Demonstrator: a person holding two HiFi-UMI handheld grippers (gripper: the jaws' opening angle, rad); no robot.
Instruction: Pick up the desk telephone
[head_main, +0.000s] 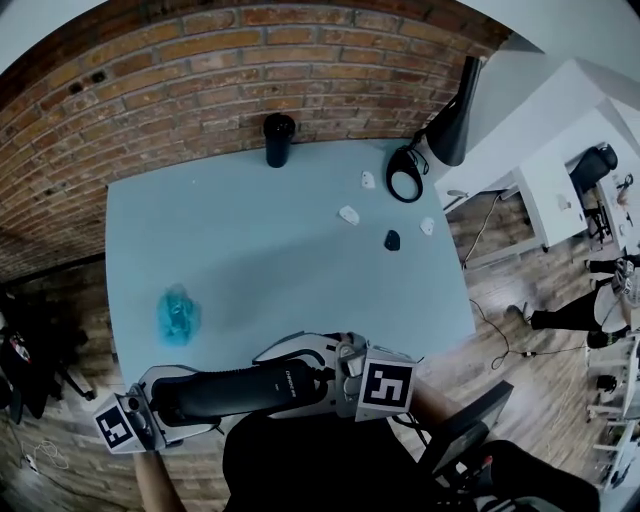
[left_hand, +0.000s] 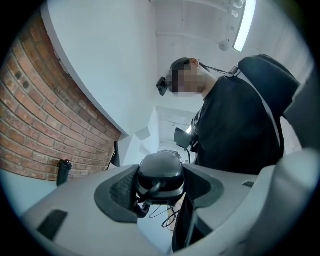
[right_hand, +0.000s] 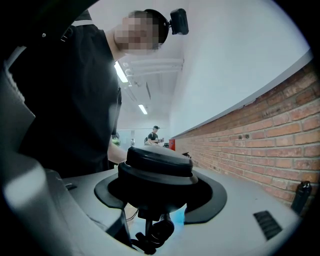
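Note:
The black telephone handset (head_main: 240, 388) hangs level in the air just in front of the table's near edge, in front of the person's dark top. It is held by its two ends. My left gripper (head_main: 175, 402) is shut on the handset's left end, whose rounded cap (left_hand: 160, 175) sits pressed between the grey pads. My right gripper (head_main: 322, 376) is shut on the other end, a round cap (right_hand: 157, 172) filling the gap between its jaws. A black cord (right_hand: 154, 236) dangles under that end. I see no telephone base in any view.
The pale blue table (head_main: 250, 255) stands against a brick wall. On it are a black bottle (head_main: 279, 140), a black desk lamp (head_main: 445, 135) with a ring base, three small white pieces (head_main: 348, 214), a small black piece (head_main: 392, 240) and a crumpled blue thing (head_main: 178, 313).

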